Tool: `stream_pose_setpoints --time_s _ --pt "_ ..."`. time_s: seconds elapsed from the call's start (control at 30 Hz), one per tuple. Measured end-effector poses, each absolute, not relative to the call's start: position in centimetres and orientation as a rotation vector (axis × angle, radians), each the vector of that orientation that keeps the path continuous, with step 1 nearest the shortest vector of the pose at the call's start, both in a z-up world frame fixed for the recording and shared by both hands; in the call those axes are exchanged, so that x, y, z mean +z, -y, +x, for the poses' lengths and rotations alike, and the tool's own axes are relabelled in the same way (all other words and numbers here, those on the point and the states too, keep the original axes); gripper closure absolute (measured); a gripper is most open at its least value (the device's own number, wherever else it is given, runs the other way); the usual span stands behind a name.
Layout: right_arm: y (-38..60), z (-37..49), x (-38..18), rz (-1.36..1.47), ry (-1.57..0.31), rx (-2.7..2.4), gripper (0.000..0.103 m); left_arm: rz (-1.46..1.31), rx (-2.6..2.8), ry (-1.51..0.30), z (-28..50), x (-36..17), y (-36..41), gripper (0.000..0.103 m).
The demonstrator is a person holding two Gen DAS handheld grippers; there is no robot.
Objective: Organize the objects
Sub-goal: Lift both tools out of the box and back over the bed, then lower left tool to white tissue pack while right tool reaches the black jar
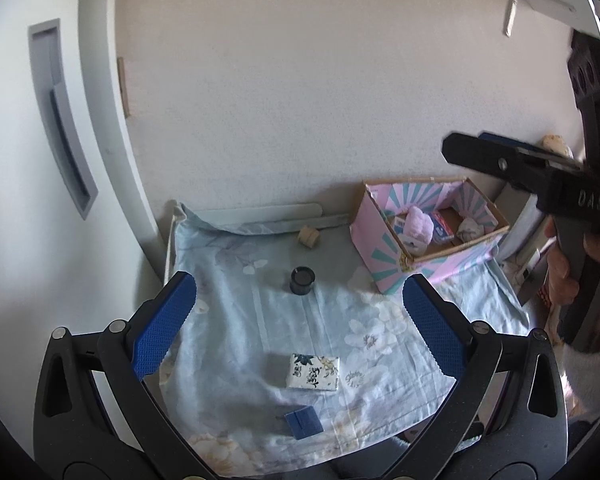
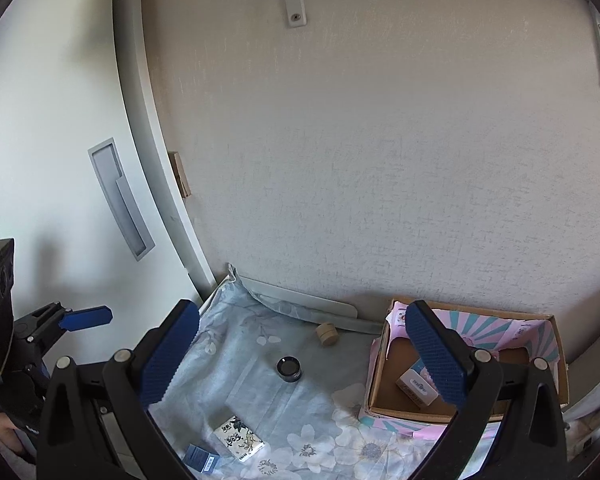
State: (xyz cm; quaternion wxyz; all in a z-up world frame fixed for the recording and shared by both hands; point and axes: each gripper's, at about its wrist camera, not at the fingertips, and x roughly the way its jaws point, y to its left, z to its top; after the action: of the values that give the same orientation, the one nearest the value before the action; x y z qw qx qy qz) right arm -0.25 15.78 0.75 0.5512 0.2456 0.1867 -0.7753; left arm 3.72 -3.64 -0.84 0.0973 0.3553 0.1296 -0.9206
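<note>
Floral sheet [image 1: 380, 344] is spread over a low surface against a beige wall [image 1: 300, 80]. Left gripper [image 1: 300, 308] is held above it, jaws spread, nothing gripped. Right gripper [image 2: 302, 344] is likewise spread and empty, raised near the box [image 1: 384, 276]. Box is seen at the sheet's far right, with small items inside. On the sheet are seen a black jar [image 1: 302, 280], tissue pack [image 1: 313, 372], blue case [image 1: 303, 422] and wooden spool [image 1: 309, 236], all well apart.
</note>
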Motion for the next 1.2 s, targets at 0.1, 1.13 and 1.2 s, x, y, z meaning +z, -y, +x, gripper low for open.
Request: stream_pose_setpoints --time_s 0.1,1.13,1.2 --pt "-15.0 -0.4 0.0 0.582 -0.472 -1.825 0.000 1.102 -2.751 -0.360 3.4 -2.4 3.3 0.000" --pt "-7.6 -1.0 -17.6 0.667 -0.761 -1.584 0.012 1.495 -2.695 -0.329 0.7 -20.0 -0.7 0.016" --pt "-7.3 -1.2 -18.6 0.672 -0.782 -1.574 0.015 1.500 -2.688 -0.323 0.6 -20.4 -0.8 0.016"
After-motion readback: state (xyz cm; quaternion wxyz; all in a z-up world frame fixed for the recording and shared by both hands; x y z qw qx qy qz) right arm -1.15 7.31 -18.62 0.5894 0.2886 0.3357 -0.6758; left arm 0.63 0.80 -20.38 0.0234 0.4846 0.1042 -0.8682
